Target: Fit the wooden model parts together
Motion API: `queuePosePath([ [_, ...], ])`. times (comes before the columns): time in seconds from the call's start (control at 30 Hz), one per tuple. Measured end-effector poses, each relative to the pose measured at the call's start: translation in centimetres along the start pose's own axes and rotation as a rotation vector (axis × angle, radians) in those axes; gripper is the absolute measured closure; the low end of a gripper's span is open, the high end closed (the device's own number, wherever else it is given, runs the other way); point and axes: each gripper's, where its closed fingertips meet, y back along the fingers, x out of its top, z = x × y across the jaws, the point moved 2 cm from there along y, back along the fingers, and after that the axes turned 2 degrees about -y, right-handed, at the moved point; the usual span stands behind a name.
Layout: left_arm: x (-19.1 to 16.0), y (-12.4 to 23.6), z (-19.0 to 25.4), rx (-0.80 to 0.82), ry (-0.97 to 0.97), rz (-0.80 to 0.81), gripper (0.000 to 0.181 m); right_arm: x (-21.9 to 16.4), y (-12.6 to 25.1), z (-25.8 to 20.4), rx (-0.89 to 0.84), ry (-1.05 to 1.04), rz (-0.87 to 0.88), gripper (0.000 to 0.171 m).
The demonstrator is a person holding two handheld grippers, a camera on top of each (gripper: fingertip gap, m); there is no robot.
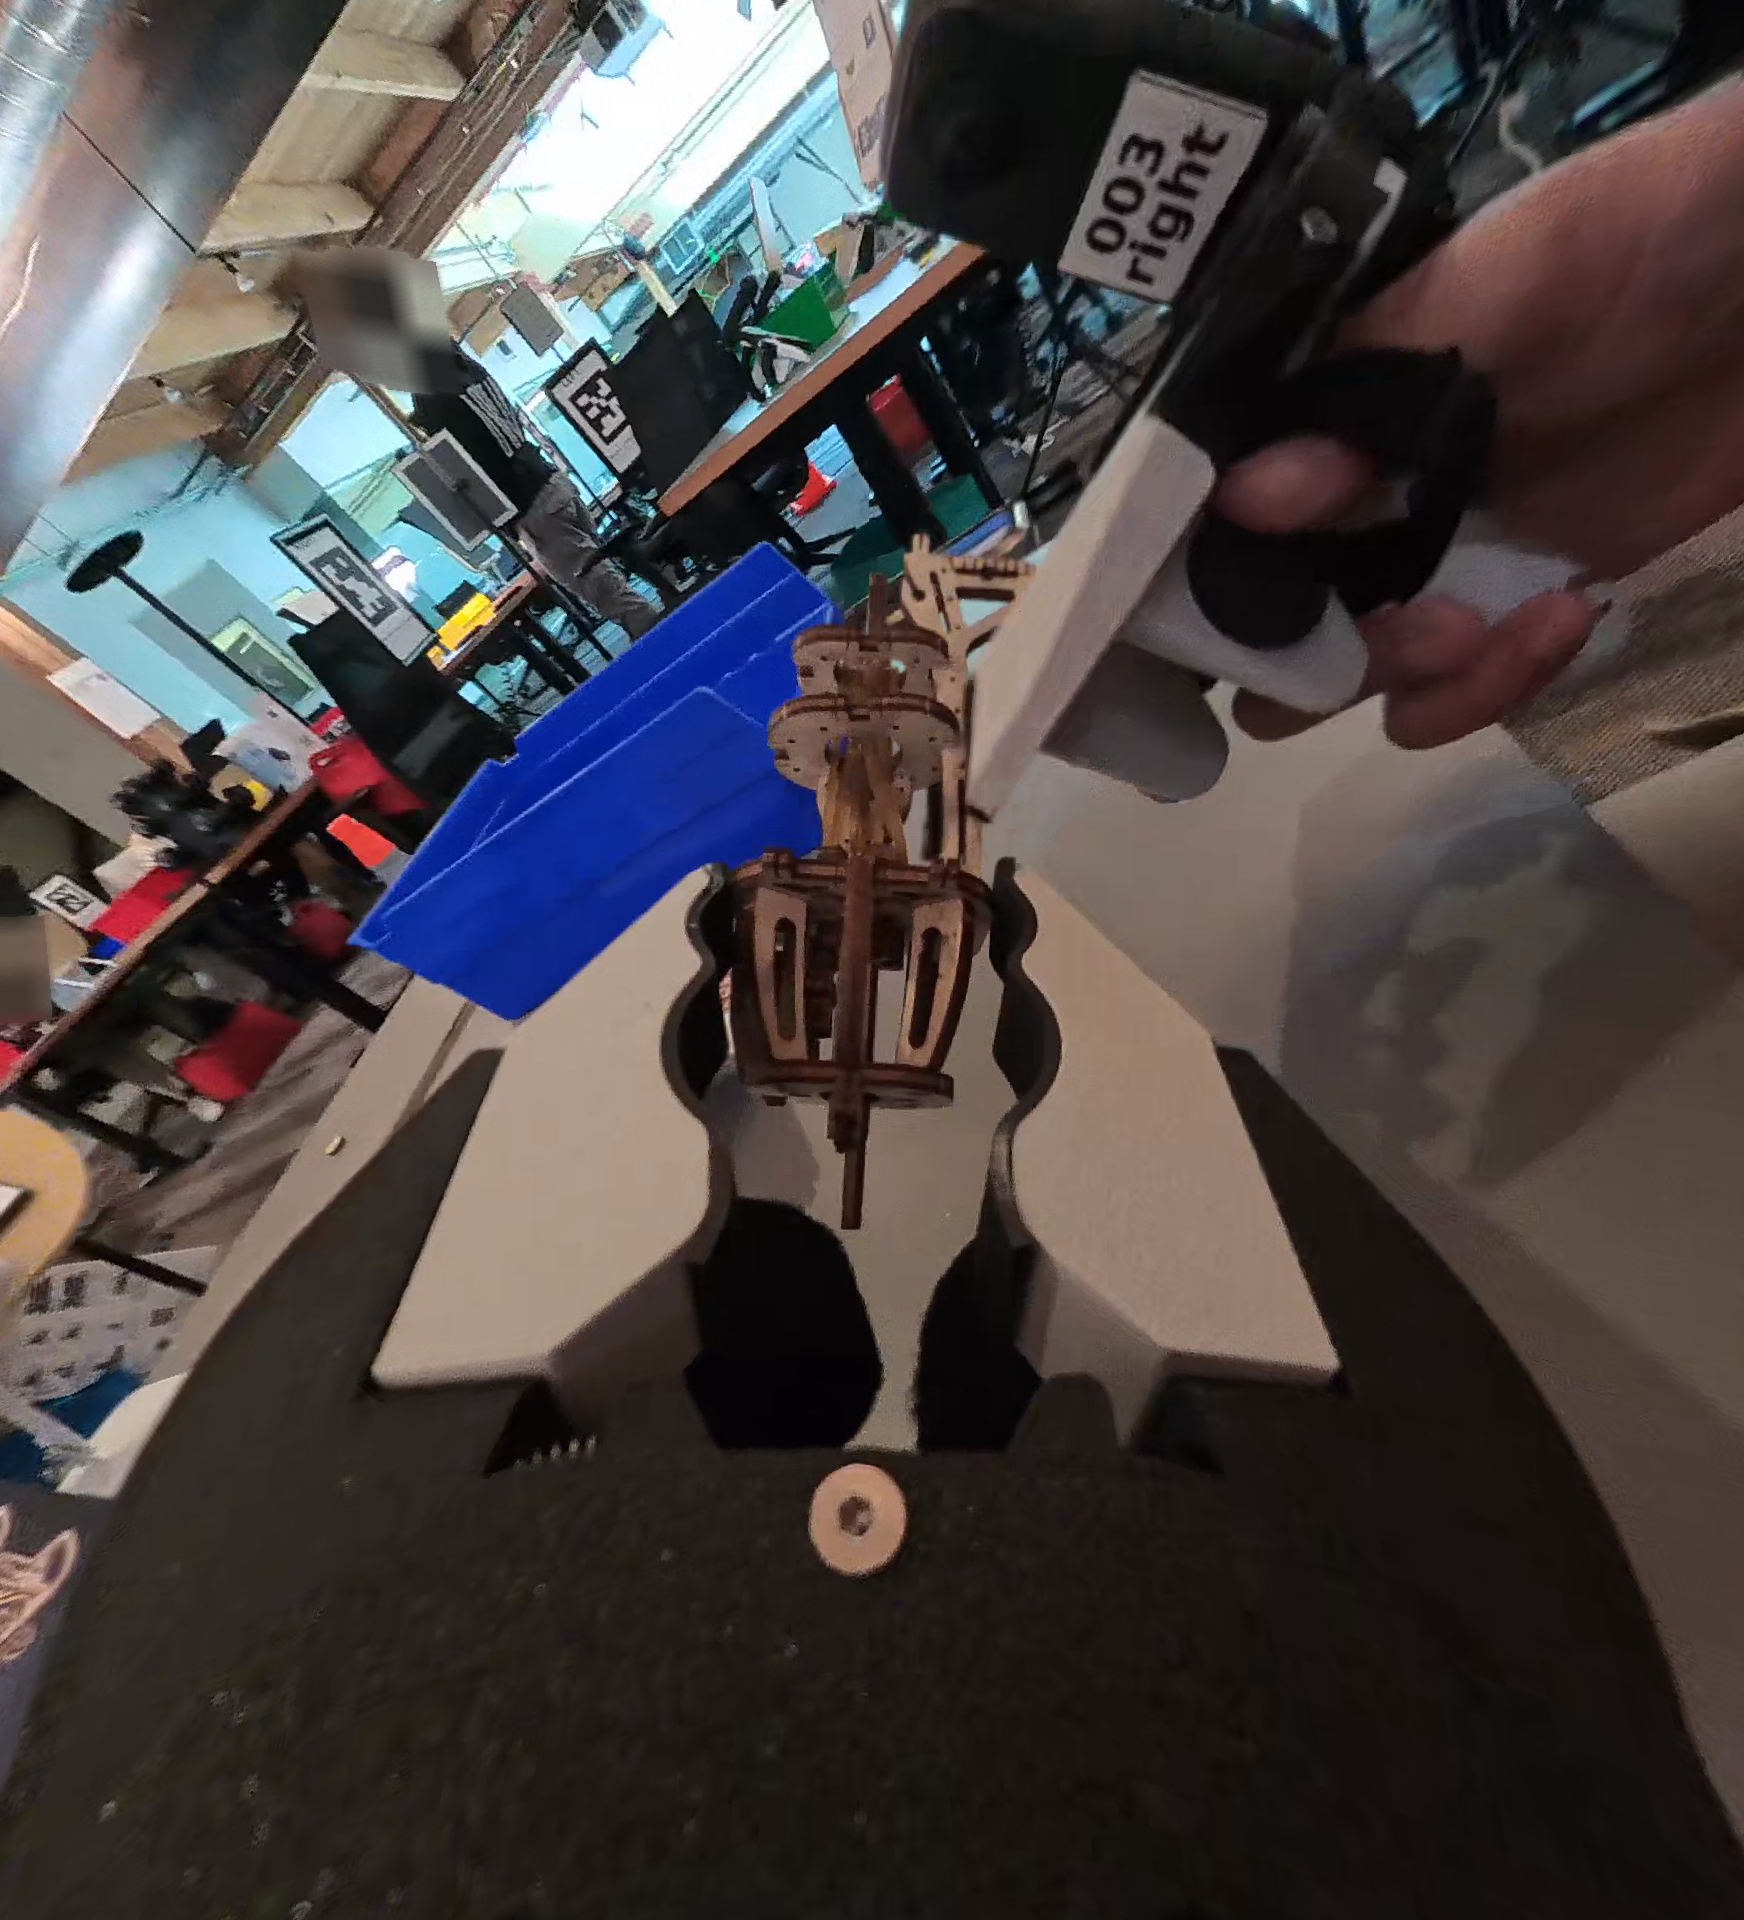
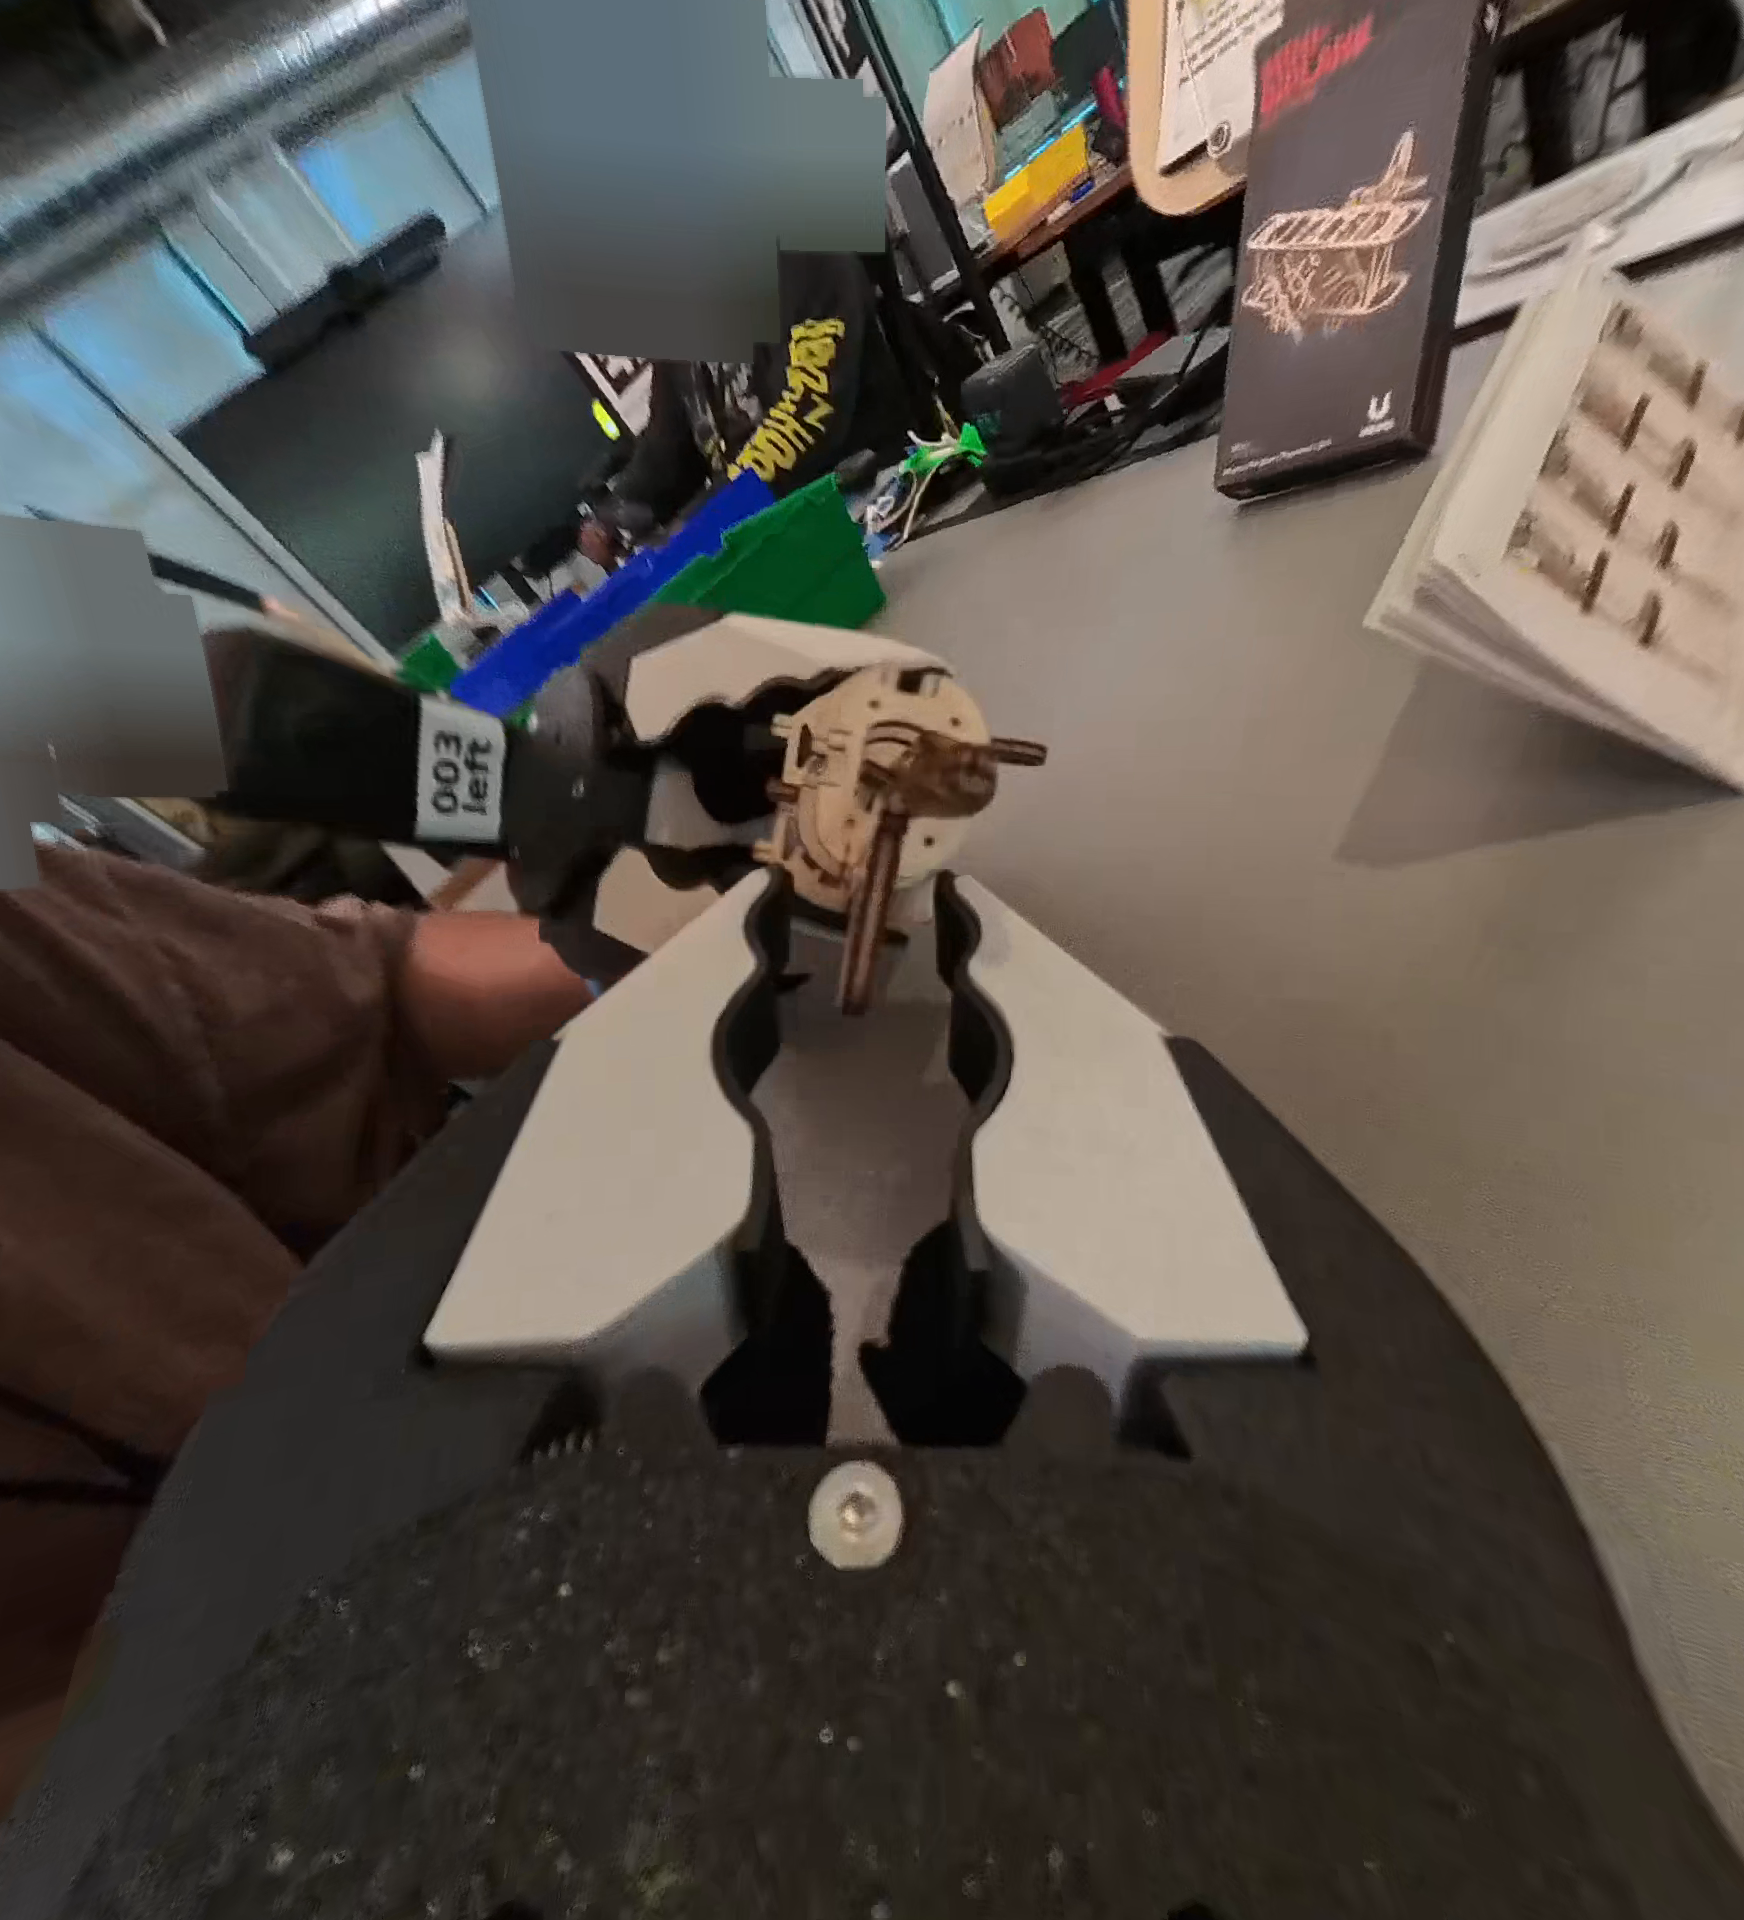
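Right of wooden model [image 2: 873, 800]: bare grey table [image 2: 1211, 831].
Far right: open booklet [image 2: 1626, 582].
Behind model: blue bin [image 1: 598, 831].

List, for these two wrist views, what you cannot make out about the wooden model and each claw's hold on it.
- Left wrist view: the wooden model sits between the left claw fingers; its far end is hidden behind the right claw's white finger.
- Right wrist view: whether the right claw touches the model's hanging strip is unclear; motion blur.
- Right wrist view: the open booklet pages are too blurred to tell.
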Motion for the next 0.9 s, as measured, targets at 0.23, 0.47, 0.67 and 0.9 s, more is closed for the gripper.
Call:
queuePosePath([
  [0.23,0.2,-0.5,0.1,0.042,0.012,-0.02,0.134,-0.3,-0.6,0.0,0.002,-0.147,0.027,0.168],
  [0.47,-0.5,-0.9,0.5,0.037,0.02,-0.029,0.135,-0.5,-0.3,0.4,-0.074,-0.106,-0.051,0.168],
  [0.67,-0.5,-0.8,0.7,0.045,0.011,-0.026,0.135,-0.5,-0.1,0.2,-0.041,-0.121,-0.113,0.168],
  [0.9,-0.9,-1.2,0.9,0.029,0.088,-0.088,0.137,-0.6,0.2,0.8,-0.024,-0.257,-0.113,0.168],
])
